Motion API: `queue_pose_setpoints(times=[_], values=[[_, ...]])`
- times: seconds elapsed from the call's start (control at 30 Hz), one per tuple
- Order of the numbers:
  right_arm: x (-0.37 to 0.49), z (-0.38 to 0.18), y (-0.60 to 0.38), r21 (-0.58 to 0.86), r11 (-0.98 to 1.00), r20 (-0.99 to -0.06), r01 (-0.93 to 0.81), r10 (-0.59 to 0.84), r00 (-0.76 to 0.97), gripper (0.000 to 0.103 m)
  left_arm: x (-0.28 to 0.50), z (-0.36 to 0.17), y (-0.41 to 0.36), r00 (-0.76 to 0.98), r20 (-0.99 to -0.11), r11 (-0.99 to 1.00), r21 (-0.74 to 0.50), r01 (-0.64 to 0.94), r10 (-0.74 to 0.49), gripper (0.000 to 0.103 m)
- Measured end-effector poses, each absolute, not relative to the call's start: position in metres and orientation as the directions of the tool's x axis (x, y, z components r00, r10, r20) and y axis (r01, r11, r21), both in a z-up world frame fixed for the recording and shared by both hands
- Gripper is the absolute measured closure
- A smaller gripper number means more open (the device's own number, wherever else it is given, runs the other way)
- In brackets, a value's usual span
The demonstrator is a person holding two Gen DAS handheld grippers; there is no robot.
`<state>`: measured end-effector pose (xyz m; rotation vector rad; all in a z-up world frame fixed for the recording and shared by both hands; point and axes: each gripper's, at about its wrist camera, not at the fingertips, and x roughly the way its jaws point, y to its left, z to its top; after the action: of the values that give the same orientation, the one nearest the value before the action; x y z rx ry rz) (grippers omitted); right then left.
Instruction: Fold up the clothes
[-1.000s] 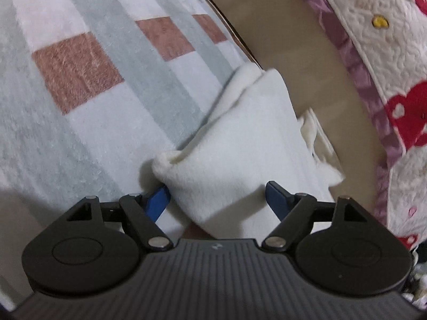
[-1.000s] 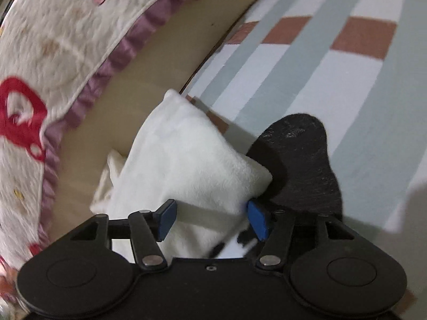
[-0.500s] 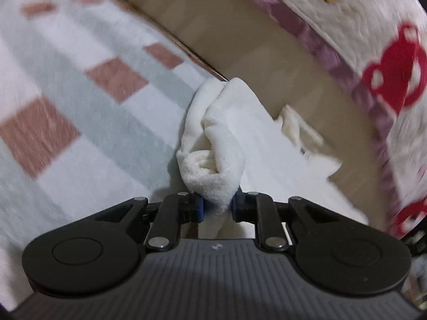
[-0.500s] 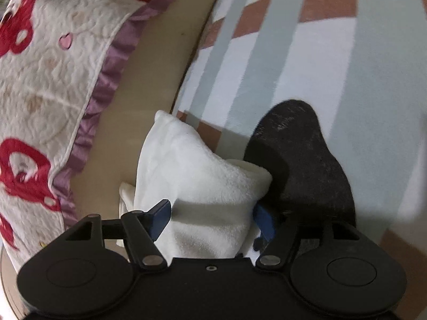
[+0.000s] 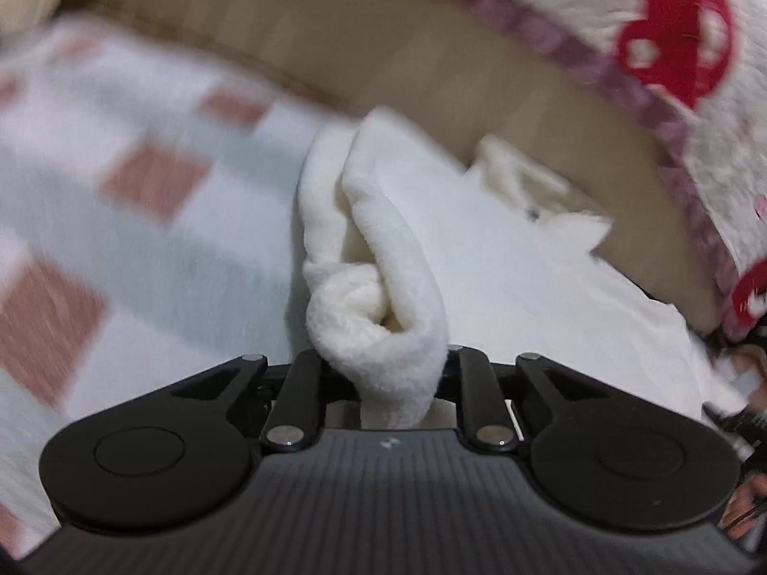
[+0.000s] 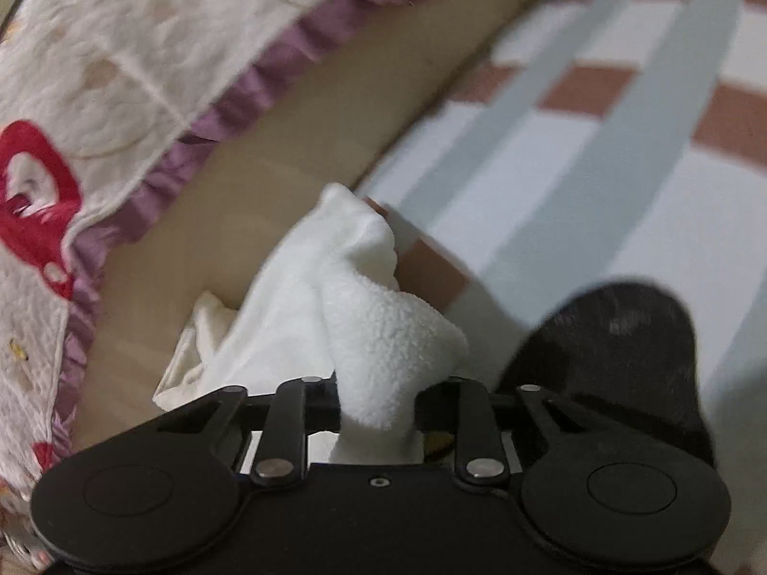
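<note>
white fleece garment (image 5: 503, 278), one; two grippers (image 5: 390, 378) (image 6: 378, 400) pinching it.

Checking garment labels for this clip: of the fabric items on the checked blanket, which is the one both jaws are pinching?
The white fleece garment, bunched between the jaws in both wrist views. The dark fuzzy piece beside it lies untouched on the checked blanket.

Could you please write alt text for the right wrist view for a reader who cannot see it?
The right gripper is closing on a bunched corner of a white fleece garment. The garment lies on a checked blanket, beside a dark garment; a heart-print quilt lies beyond.
</note>
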<state>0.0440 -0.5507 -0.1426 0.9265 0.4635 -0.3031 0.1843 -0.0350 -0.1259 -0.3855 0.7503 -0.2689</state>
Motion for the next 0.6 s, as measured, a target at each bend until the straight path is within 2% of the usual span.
queue_pose_setpoints(times=[0.1, 0.23, 0.37, 0.47, 0.6], values=[[0.032, -0.115, -0.548, 0.666, 0.625, -0.498, 0.408, -0.034, 0.866, 0.08, 0.166, -0.099, -0.026, 0.711, -0.581, 0.876, -0.47, 0.103, -0.396, 0.088], [-0.001, -0.084, -0.541, 0.638, 0.674, -0.514, 0.372, 0.014, 0.857, 0.08, 0.126, -0.08, -0.008, 0.668, -0.623, 0.864, -0.499, 0.064, -0.408, 0.088], [-0.059, -0.094, -0.529, 0.601, 0.685, -0.612, 0.411, 0.063, 0.789, 0.08, 0.081, -0.098, 0.005, 0.586, -0.718, 0.887, -0.462, 0.002, -0.375, 0.088], [-0.084, -0.113, -0.518, 0.544, 0.718, -0.675, 0.435, 0.066, 0.735, 0.08, 0.069, -0.103, 0.0, 0.577, -0.749, 0.917, -0.398, 0.002, -0.326, 0.087], [-0.085, -0.118, -0.515, 0.503, 0.753, -0.676, 0.424, 0.037, 0.736, 0.079, 0.069, -0.105, -0.014, 0.566, -0.785, 0.957, -0.291, 0.023, -0.252, 0.085]])
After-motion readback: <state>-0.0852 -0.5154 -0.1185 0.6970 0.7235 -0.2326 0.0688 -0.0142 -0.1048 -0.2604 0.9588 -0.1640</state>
